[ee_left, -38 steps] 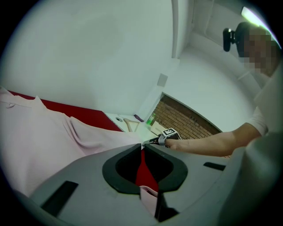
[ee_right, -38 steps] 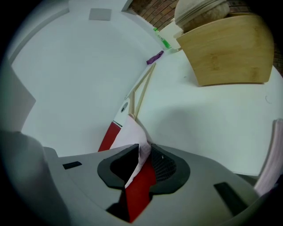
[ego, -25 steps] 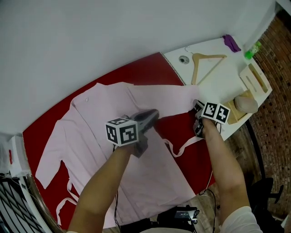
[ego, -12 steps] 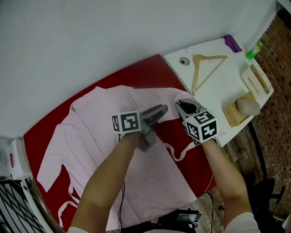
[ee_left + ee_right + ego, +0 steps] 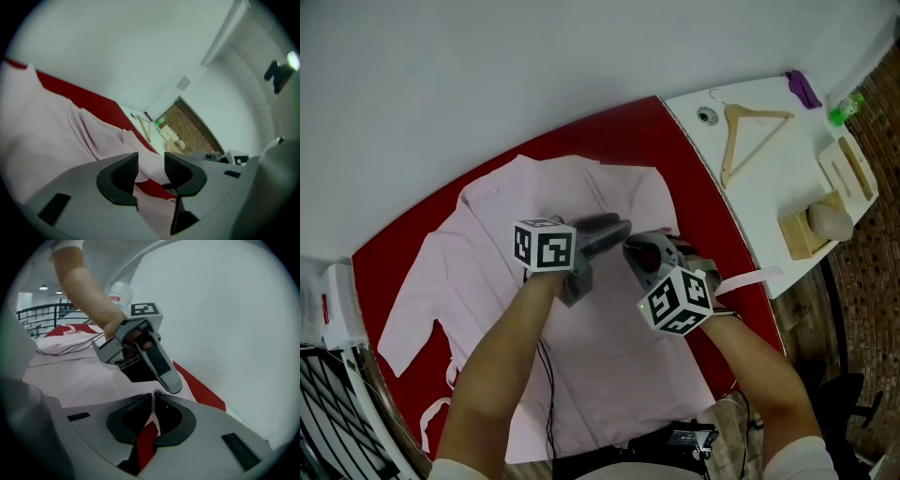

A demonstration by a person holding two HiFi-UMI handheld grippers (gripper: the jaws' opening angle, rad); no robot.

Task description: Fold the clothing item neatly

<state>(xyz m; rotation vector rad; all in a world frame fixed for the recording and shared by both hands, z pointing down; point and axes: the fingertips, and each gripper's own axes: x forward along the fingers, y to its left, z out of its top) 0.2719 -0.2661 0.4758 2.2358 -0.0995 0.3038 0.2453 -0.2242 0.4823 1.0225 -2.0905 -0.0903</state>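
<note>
Right gripper view, right gripper (image 5: 153, 395) jaws pinching pink shirt (image 5: 79, 380)

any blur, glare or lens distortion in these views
Head view: even soft light, no glare, slight wide-angle bend along the red table. Left gripper view: fisheye circle, dark corners, pink garment soft up close. Right gripper view: same fisheye.

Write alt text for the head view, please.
A pink garment lies spread on a red table. The right gripper pinches a fold of it; the left gripper has just been opening, cloth loose between its fingers.
</note>
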